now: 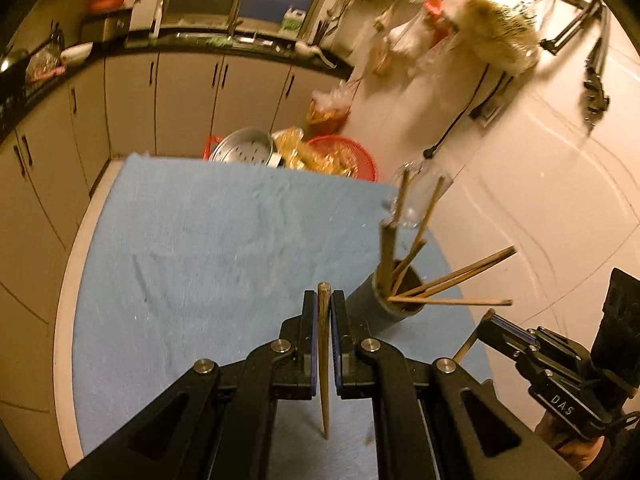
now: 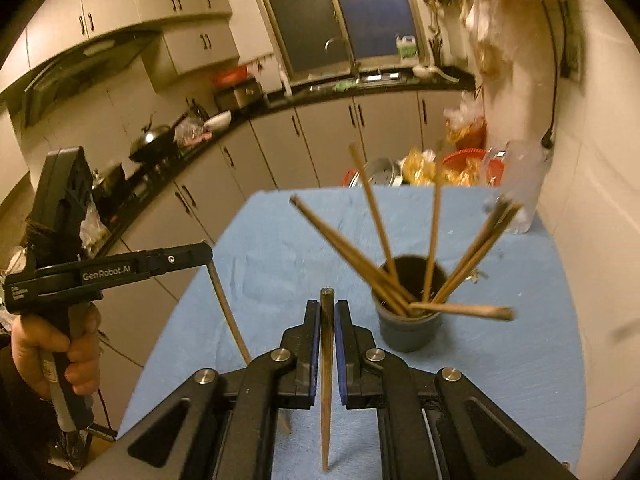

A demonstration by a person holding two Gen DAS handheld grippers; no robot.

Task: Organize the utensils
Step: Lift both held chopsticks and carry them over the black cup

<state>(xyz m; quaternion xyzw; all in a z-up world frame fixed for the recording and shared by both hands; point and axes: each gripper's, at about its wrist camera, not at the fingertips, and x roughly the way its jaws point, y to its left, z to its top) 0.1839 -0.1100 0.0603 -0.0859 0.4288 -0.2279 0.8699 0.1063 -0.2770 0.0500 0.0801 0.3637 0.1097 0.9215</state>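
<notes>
A dark grey cup [image 1: 394, 304] [image 2: 408, 330] stands on the blue cloth [image 1: 208, 240] [image 2: 280, 240] with several wooden chopsticks [image 1: 456, 276] [image 2: 348, 248] fanned out of it. My left gripper [image 1: 324, 296] [image 2: 202, 254] is shut on one chopstick [image 1: 323, 364] [image 2: 228, 312] that points down, held above the cloth to the left of the cup. My right gripper [image 2: 328, 306] [image 1: 490, 320] is shut on another chopstick [image 2: 327, 368] [image 1: 466, 346], held above the cloth near the cup. A hand [image 2: 60, 352] grips the left tool's handle.
A clear glass container [image 1: 416, 196] [image 2: 520, 188] stands at the cloth's far right corner by the white wall. Beyond the table's far edge lie a metal steamer [image 1: 244, 148], a red basket [image 1: 348, 152] and crinkly bags. Kitchen cabinets and a counter run along the left and back.
</notes>
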